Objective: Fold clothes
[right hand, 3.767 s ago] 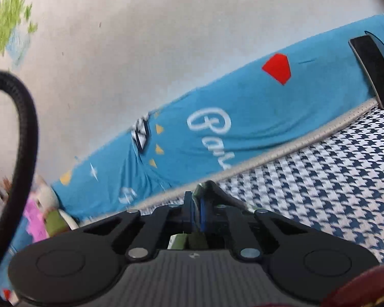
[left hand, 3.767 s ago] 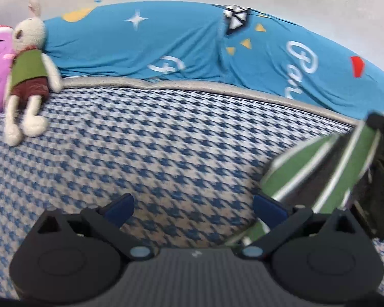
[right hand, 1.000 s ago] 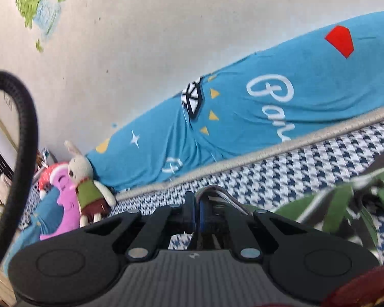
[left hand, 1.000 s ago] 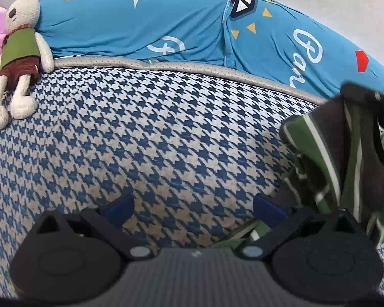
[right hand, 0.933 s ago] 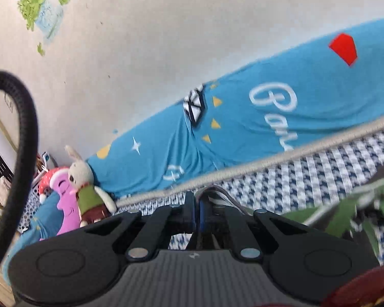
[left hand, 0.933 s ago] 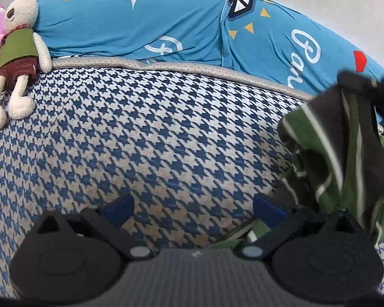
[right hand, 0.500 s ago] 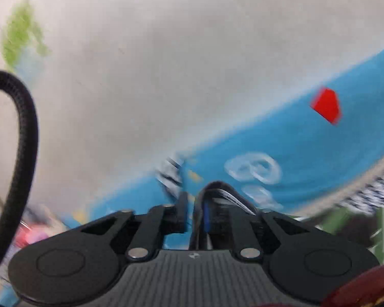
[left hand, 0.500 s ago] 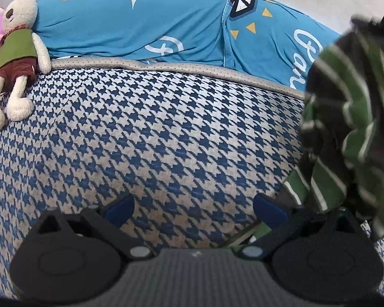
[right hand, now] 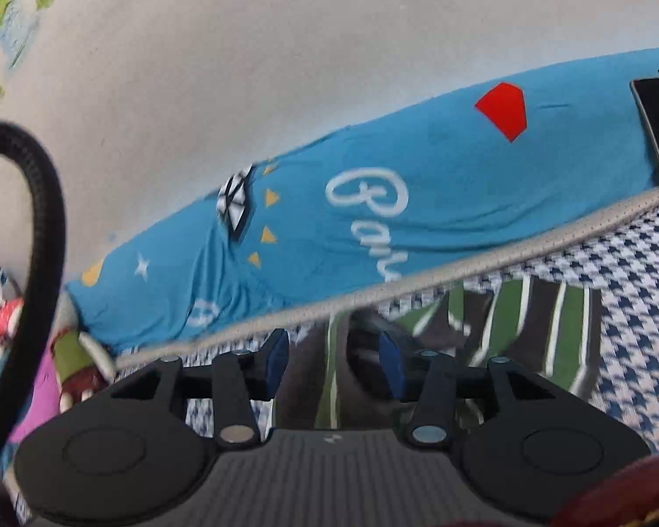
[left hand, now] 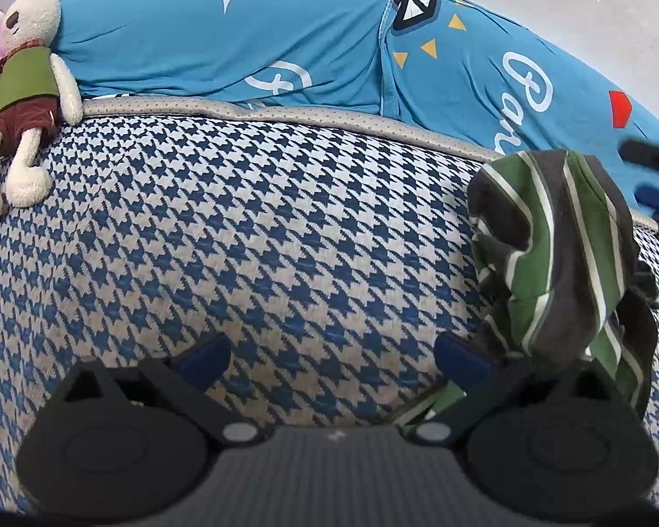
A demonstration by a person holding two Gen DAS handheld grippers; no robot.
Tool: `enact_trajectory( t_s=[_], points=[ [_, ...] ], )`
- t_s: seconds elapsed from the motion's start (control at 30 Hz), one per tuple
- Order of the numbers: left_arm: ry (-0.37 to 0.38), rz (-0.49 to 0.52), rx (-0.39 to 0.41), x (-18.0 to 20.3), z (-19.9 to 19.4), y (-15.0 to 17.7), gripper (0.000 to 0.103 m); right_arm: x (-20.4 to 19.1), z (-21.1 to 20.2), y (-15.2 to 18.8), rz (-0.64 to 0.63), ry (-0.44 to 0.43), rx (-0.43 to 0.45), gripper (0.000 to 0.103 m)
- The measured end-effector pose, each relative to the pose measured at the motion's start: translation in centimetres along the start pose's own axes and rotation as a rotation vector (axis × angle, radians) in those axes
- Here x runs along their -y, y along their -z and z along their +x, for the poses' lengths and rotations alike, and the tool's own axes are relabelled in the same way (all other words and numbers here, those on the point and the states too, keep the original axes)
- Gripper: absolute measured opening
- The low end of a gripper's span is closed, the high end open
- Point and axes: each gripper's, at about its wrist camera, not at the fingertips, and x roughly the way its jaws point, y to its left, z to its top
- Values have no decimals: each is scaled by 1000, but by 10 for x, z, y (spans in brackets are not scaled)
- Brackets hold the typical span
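Right claw (right hand: 334, 366) gapes over striped garment (right hand: 523, 329); plush rabbit (left hand: 22, 101) well apart.

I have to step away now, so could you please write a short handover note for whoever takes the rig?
Left gripper: open and holding nothing, low over the checked bed cover.
Right gripper: open, fingers either side of the striped garment but not clamped on it.
Garment: green, grey and white stripes, a crumpled heap on the cover by the left gripper's right finger, near the blue bolster.
Done: nothing folded.
Left: spread the garment flat on the cover, then fold it.
Off to the side: a plush rabbit at the cover's far left.
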Motion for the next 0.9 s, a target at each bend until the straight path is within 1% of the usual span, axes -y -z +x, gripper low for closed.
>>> enact_trajectory(
  t_s=[0.1, 0.17, 0.3, 0.43, 0.57, 0.67, 0.83, 0.9],
  points=[
    [-5, -2, 9, 0, -1, 0, 103, -4, -9, 18, -39, 1, -46, 47],
    [-5, -1, 13, 0, -1, 1, 103, -6, -13, 30, -60, -2, -77, 51],
    [-10, 0, 17, -2, -1, 0, 103, -12, -18, 51, -111, -3, -117, 54],
    [-15, -7, 15, -4, 0, 0, 103, -22, -17, 64, -167, -4, -143, 66],
    [-18, -9, 13, -5, 1, 0, 103, -29, -5, 75, -245, 28, -178, 66],
    [-20, -11, 11, -6, 1, -1, 103, -32, 4, 83, -272, 39, -205, 66],
    [-22, -13, 9, -6, 2, -3, 103, -37, 14, 95, -349, 84, -215, 66],
    [-23, -14, 9, -7, 3, -3, 103, -39, 17, 98, -375, 106, -215, 61]
  ],
)
